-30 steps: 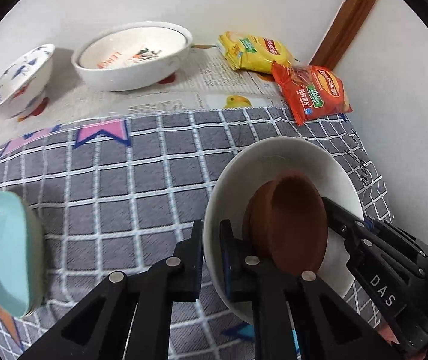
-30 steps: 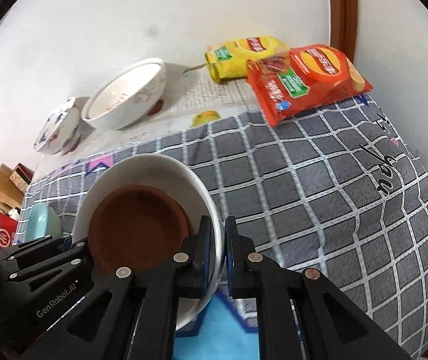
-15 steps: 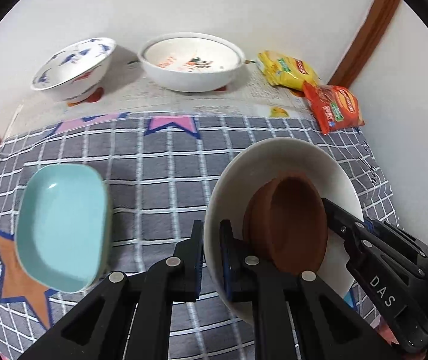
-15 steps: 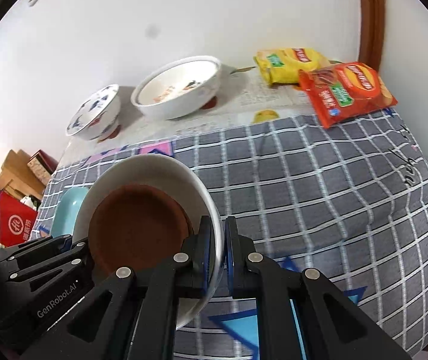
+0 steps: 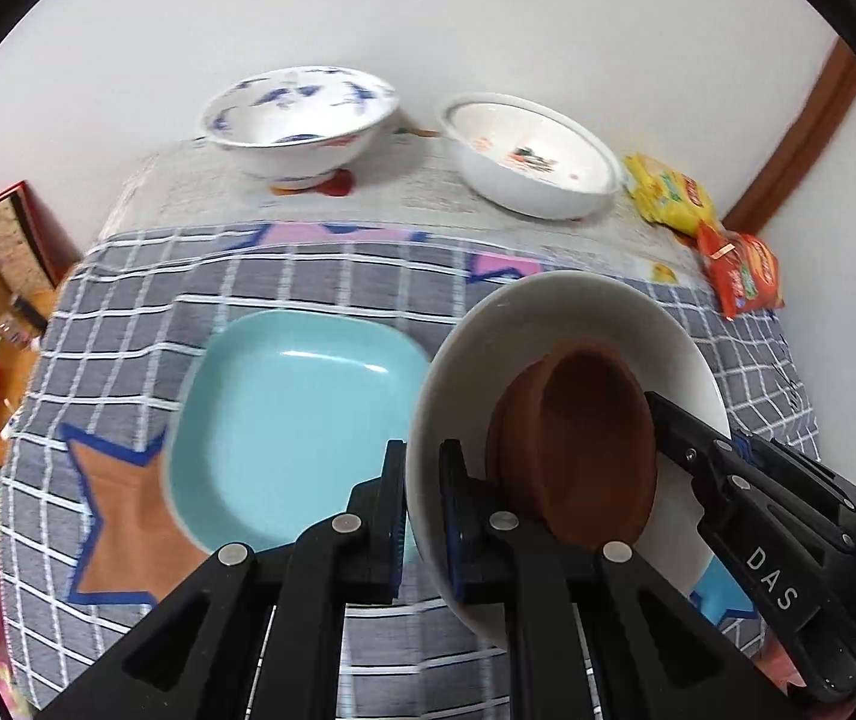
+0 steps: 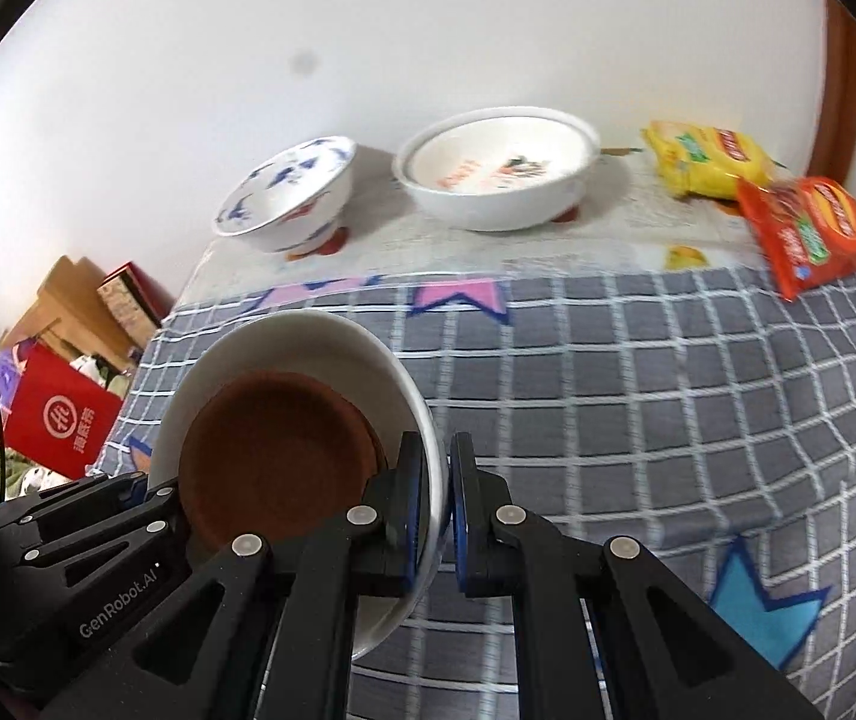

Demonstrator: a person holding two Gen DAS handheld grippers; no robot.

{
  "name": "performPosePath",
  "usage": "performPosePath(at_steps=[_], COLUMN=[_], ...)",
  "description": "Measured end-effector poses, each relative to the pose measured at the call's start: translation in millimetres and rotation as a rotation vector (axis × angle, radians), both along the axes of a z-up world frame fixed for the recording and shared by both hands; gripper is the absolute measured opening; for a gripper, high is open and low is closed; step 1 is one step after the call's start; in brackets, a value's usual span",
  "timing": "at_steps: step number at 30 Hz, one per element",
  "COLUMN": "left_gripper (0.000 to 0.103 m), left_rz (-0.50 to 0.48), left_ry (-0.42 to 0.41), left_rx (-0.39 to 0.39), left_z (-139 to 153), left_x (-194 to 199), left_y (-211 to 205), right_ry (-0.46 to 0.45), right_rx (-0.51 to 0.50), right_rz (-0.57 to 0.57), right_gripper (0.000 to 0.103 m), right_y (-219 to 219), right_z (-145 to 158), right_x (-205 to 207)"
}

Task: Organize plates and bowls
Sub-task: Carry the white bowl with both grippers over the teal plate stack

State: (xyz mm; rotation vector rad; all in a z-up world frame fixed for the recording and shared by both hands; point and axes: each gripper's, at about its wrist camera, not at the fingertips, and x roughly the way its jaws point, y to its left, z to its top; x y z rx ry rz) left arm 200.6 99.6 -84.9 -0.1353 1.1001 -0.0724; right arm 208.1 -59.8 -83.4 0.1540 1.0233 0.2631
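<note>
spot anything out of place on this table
Two snack bags, yellow and red, lie at the far right corner beside the bowls. They are not dishes, so they look out of place. Nothing spilled or broken.

The bowl [image 5: 554, 324] up front is plain white, and the little dish [image 5: 578, 450] in it is a matte reddish brown. The square plate [image 5: 284, 420] is pale turquoise. The cloth [image 6: 638, 408] is grey with a white grid, plus pink, orange and light blue stars outlined in dark blue. At the back, one bowl [image 5: 299, 114] is white with blue brush marks, fish maybe, it's too blurry to call. The wide bowl [image 6: 497, 177] is white with orange lettering and a small dark drawing. The snack bags: one [image 6: 707, 168] yellow, one [image 6: 809, 234] red-orange with green patches.
</note>
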Motion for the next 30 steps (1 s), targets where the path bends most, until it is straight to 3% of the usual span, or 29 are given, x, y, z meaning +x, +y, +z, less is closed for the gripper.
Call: performPosePath(at_steps=[12,30], left_gripper=[0.010,0.010], left_rz=[0.103,0.147], left_ry=[0.015,0.092], left_rx=[0.005,-0.037], left_z=[-7.5,-58.8], left_x=[2.3,18.4], left_y=[76.5,101.6], right_ry=[0.022,0.126], right_rx=[0.002,-0.025], right_rz=[0.114,0.153], right_gripper=[0.009,0.010], right_y=[82.2,109.7], right_z=[-10.2,-62.9], right_x=[14.0,32.6])
